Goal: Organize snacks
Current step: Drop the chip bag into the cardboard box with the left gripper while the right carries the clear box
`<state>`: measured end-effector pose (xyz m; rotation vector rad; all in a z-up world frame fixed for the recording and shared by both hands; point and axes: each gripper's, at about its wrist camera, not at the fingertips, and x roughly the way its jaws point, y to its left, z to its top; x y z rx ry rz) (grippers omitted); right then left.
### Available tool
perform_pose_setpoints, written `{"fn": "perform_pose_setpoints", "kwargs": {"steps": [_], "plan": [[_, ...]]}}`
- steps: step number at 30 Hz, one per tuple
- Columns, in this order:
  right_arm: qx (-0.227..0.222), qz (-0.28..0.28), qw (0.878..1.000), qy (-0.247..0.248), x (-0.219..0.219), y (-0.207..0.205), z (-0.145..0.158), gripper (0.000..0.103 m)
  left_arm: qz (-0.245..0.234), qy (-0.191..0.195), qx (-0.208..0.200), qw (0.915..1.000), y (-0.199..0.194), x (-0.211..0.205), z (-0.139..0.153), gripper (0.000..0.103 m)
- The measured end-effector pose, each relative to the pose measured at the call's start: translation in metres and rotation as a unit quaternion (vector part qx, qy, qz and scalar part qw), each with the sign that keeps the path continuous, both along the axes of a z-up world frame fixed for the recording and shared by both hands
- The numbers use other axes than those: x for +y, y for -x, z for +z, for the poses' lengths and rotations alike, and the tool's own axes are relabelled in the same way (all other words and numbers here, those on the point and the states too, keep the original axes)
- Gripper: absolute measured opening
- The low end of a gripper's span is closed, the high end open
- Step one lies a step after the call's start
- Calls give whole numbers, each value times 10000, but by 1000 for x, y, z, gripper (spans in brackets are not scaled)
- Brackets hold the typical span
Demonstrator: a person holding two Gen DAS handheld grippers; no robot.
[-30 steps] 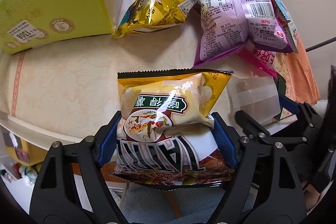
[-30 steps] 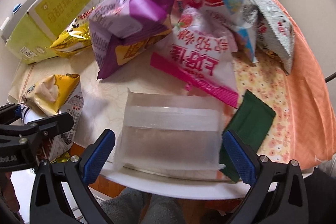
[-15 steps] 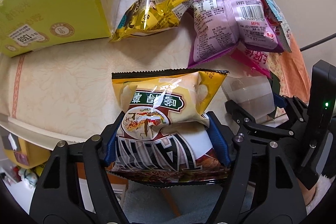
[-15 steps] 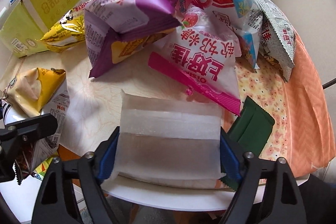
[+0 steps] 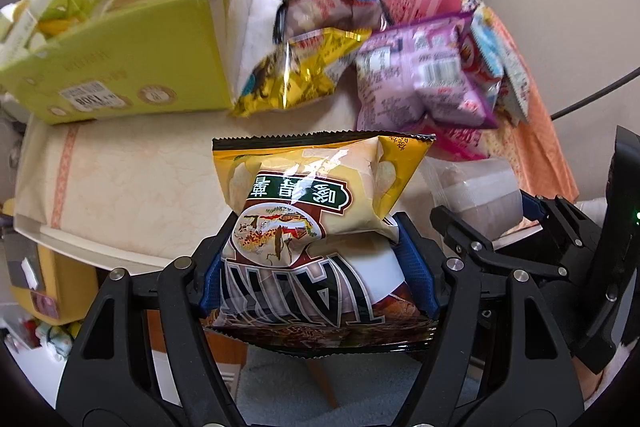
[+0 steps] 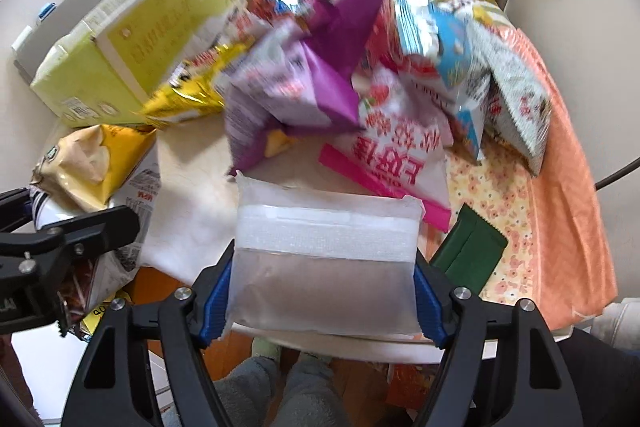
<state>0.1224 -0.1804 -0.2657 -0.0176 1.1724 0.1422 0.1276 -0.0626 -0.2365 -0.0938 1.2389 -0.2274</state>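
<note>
My left gripper (image 5: pixel 318 267) is shut on a yellow chip bag (image 5: pixel 320 211) with a green label, held above the near table edge. The bag also shows at the left of the right wrist view (image 6: pixel 92 163). My right gripper (image 6: pixel 322 291) is shut on a frosted zip pouch (image 6: pixel 324 259) of brown powder, lifted just over the table edge. The pouch shows in the left wrist view (image 5: pixel 476 187) at the right. An open yellow-green cardboard box (image 5: pixel 120 63) stands at the far left of the table; it also shows in the right wrist view (image 6: pixel 132 47).
A heap of snack bags lies at the back right: a gold bag (image 5: pixel 296 71), a purple bag (image 5: pixel 420 79), a pink-and-white bag (image 6: pixel 400 151). A dark green packet (image 6: pixel 468 251) lies on the orange floral cloth (image 6: pixel 560 187). The cream tabletop (image 5: pixel 120 183) ends close below me.
My right gripper closed on the frosted pouch and lifted it. Both grippers rose and tilted, so the box top came into view. The left kept its hold on the chip bag.
</note>
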Motion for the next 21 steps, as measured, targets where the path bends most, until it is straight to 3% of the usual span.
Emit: {"fn": "perform_pose_setpoints", "kwargs": {"steps": [13, 21], "plan": [[-832, 336, 9959, -125, -1, -14, 91, 71, 602, -85, -1046, 9927, -15, 36, 92, 70], [-1417, 531, 9883, -210, 37, -49, 145, 71, 794, -189, -1502, 9853, -66, 107, 127, 70]]}}
